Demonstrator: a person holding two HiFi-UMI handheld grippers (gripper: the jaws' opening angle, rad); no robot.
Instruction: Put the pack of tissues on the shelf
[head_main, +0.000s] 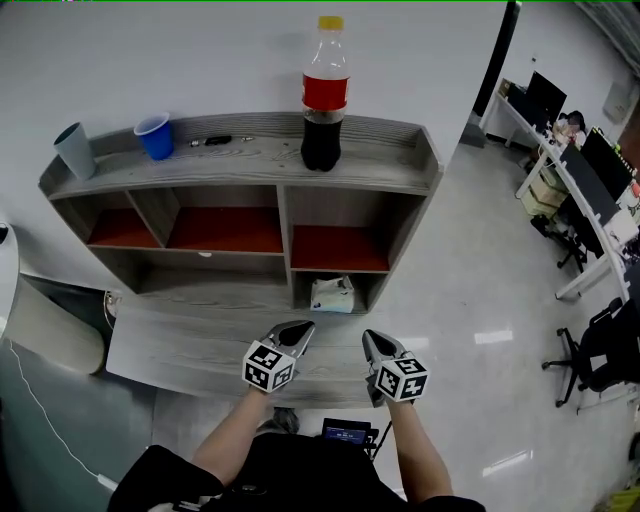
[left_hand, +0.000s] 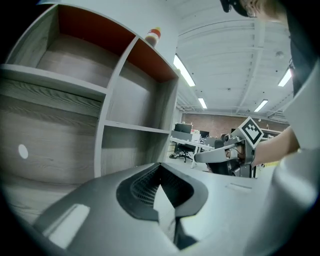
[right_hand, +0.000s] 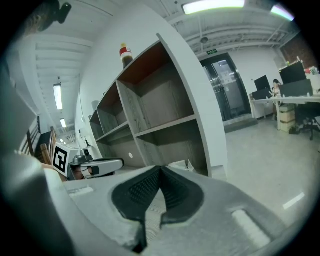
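The pack of tissues (head_main: 332, 294) lies in the lower right compartment of the grey wooden shelf unit (head_main: 283, 175); in the right gripper view the pack of tissues (right_hand: 181, 165) peeks just above the jaws. My left gripper (head_main: 303, 326) hovers over the table in front of that compartment, its jaws shut with nothing between them, as the left gripper view confirms (left_hand: 160, 164). Beside it on the right, my right gripper (head_main: 368, 338) also has its jaws closed together and empty (right_hand: 161, 168). Both point toward the shelf, a short way from the pack.
On top of the shelf stand a cola bottle (head_main: 325, 95), a blue cup (head_main: 155, 137), a grey cup (head_main: 75, 150) and small dark items (head_main: 217, 141). The shelf rests on a grey table (head_main: 190, 345). Office desks and chairs (head_main: 585, 200) stand at the right.
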